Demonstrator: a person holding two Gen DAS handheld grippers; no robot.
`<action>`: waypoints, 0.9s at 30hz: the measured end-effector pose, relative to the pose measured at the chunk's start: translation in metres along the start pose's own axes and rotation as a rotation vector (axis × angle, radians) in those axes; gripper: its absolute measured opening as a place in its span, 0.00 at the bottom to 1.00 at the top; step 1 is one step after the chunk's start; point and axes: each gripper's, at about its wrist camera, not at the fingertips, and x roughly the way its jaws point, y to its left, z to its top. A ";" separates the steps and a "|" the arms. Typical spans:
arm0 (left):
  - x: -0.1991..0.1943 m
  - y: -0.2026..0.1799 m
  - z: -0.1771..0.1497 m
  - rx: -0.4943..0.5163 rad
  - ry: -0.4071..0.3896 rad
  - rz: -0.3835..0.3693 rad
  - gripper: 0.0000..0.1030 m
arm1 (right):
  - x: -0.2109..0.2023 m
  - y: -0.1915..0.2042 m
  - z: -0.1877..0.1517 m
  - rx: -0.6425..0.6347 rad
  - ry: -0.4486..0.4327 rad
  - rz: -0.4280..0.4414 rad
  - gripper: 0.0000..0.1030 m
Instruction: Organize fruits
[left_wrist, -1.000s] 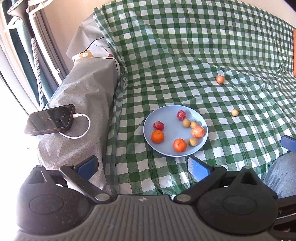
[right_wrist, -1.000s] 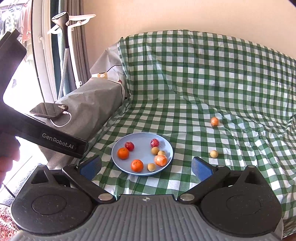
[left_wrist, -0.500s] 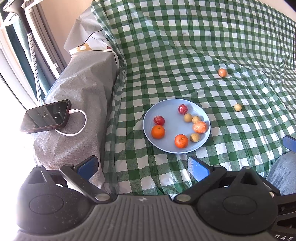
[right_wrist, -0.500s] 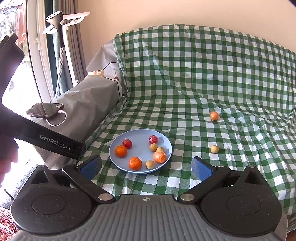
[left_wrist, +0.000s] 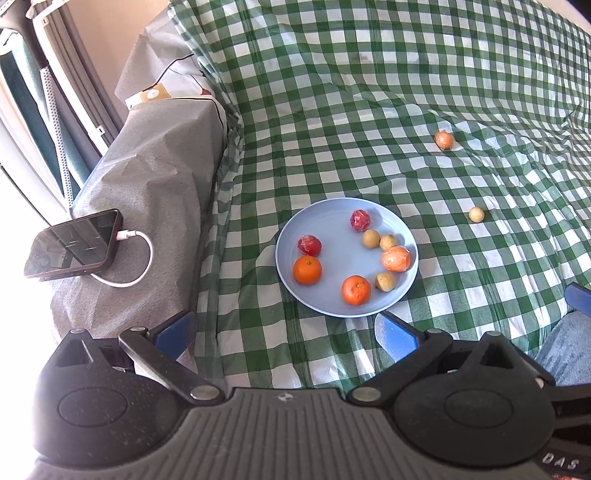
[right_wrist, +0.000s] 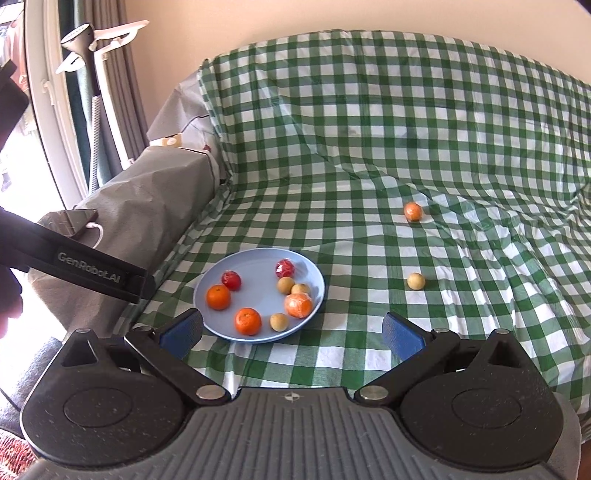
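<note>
Left gripper (left_wrist: 284, 332) spread, empty; right gripper (right_wrist: 291, 332) spread, empty too. Blue plate (right_wrist: 221, 269) with seven fruits just ahead of both. Loose orange fruit (right_wrist: 413, 211) and tan fruit (right_wrist: 416, 281) ahead-right on checked sofa cover (right_wrist: 369, 147), well apart from plate.

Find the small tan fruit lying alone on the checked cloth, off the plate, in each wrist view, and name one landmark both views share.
Left wrist: tan fruit, right of centre, beyond the plate.
Right wrist: tan fruit, right of centre.
Shared landmark: blue plate.
</note>
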 end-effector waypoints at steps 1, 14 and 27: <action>0.002 -0.001 0.002 0.000 0.005 0.000 1.00 | 0.003 -0.003 0.000 0.006 0.002 -0.007 0.99; 0.038 -0.005 0.035 -0.020 0.081 0.016 1.00 | 0.099 -0.092 -0.007 0.103 0.026 -0.226 0.99; 0.101 -0.041 0.104 0.027 0.111 0.049 1.00 | 0.262 -0.153 0.002 0.040 0.081 -0.243 0.32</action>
